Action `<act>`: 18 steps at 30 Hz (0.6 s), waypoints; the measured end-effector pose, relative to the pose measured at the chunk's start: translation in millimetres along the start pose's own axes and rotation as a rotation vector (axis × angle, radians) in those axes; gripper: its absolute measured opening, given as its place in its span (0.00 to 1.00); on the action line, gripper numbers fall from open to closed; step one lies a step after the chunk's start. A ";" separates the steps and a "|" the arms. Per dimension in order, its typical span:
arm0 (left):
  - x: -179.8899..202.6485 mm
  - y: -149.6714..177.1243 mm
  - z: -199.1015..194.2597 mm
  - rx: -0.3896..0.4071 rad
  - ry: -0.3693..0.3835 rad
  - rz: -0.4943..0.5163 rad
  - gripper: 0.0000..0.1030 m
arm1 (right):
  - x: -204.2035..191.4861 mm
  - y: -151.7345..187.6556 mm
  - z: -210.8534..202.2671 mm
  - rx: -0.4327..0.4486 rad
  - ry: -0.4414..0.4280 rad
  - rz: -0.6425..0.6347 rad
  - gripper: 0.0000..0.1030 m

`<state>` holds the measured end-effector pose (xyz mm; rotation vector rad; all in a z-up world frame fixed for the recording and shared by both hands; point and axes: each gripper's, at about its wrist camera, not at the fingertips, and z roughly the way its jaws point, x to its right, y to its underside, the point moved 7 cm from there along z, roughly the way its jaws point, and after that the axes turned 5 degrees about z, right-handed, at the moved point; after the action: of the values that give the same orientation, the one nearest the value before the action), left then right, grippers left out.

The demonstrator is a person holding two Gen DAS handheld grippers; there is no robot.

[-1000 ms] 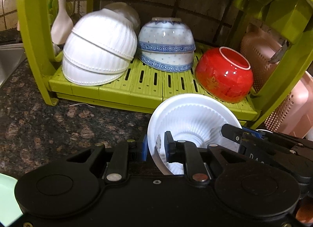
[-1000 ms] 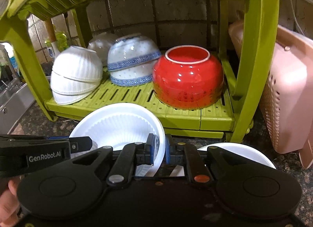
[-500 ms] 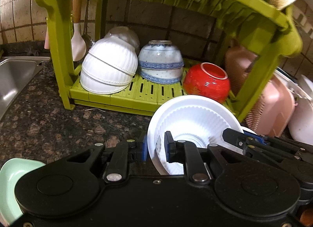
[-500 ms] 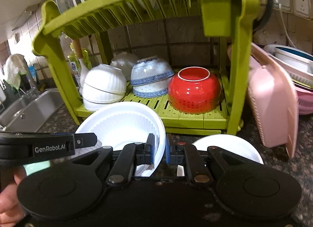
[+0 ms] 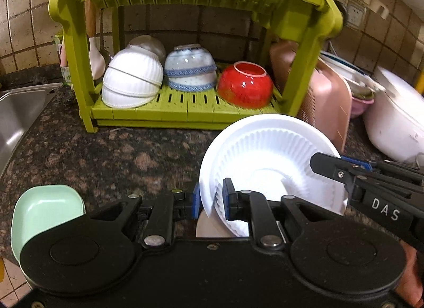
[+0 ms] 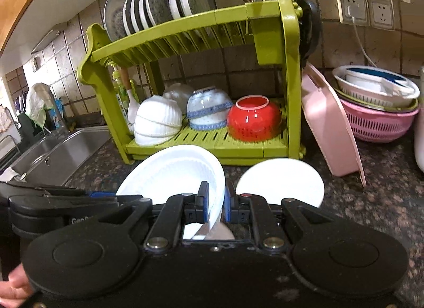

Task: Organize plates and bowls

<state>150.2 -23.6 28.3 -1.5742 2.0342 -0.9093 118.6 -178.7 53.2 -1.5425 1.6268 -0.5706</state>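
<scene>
The left gripper [image 5: 210,198] pinches the left rim of the white fluted bowl [image 5: 267,159]; the right gripper [image 6: 215,202] pinches its right rim. Ahead of both jaws stands the green rack [image 6: 238,146], 1 red bowl [image 6: 254,118] inverted on its lower shelf.

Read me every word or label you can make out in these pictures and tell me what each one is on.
"DAS": white letters on the right hand-held gripper, seen in the left camera; it may continue out of view.
"Gen", then cut off: on the left hand-held gripper, seen in the right camera.
Bottle label beside the green rack: too blurred to read.
</scene>
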 end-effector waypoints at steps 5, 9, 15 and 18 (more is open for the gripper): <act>6.3 12.2 -4.9 -0.010 -0.011 0.049 0.22 | 5.6 24.8 0.9 -0.050 0.011 0.019 0.13; 7.5 19.4 3.1 -0.049 0.001 0.062 0.22 | 9.9 35.2 7.1 -0.080 0.024 0.030 0.13; 7.2 24.7 11.0 -0.077 0.002 0.078 0.22 | 11.5 46.0 16.4 -0.117 0.031 0.032 0.14; 5.3 28.1 17.2 -0.100 0.002 0.079 0.22 | 10.9 48.9 21.8 -0.131 0.040 0.022 0.13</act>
<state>140.8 -28.7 -3.3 -1.5318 2.1568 -0.7916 107.2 -177.4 -0.2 -1.6144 1.7392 -0.4950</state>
